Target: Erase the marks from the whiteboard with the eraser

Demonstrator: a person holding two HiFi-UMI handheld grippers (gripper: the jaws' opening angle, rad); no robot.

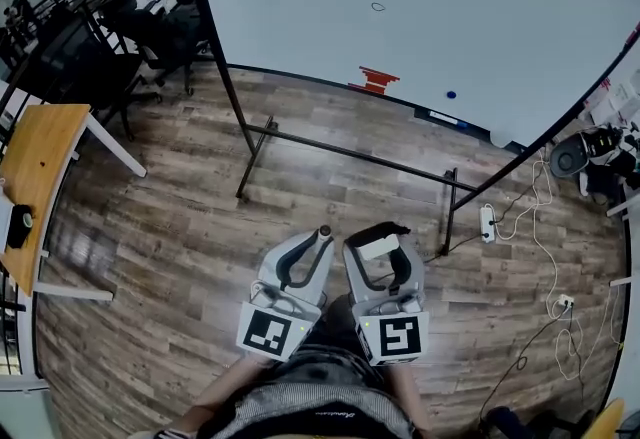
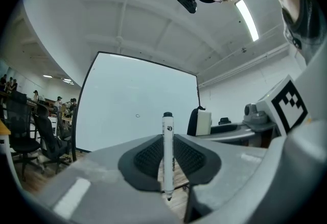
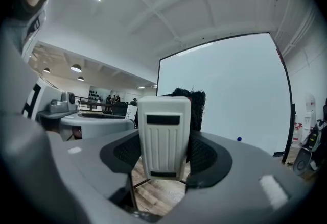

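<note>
A large whiteboard (image 1: 420,17) on a black frame stands ahead of me, with one small black ring mark (image 1: 378,6) and a blue dot (image 1: 450,94) on it. My left gripper (image 1: 322,232) is shut on a white marker (image 2: 167,154) held upright, cap end up. My right gripper (image 1: 378,249) is shut on the whiteboard eraser (image 3: 164,139), a cream plastic block with black felt behind it. Both grippers hang low over the wooden floor, well short of the board. The ring mark (image 2: 137,115) shows in the left gripper view, the blue dot (image 3: 238,139) in the right gripper view.
A red item (image 1: 375,80) lies on the board's tray. The board's black legs (image 1: 250,142) cross the floor ahead. A wooden table (image 1: 35,177) stands at left, office chairs (image 1: 150,32) behind it. Cables and a power strip (image 1: 488,222) lie at right.
</note>
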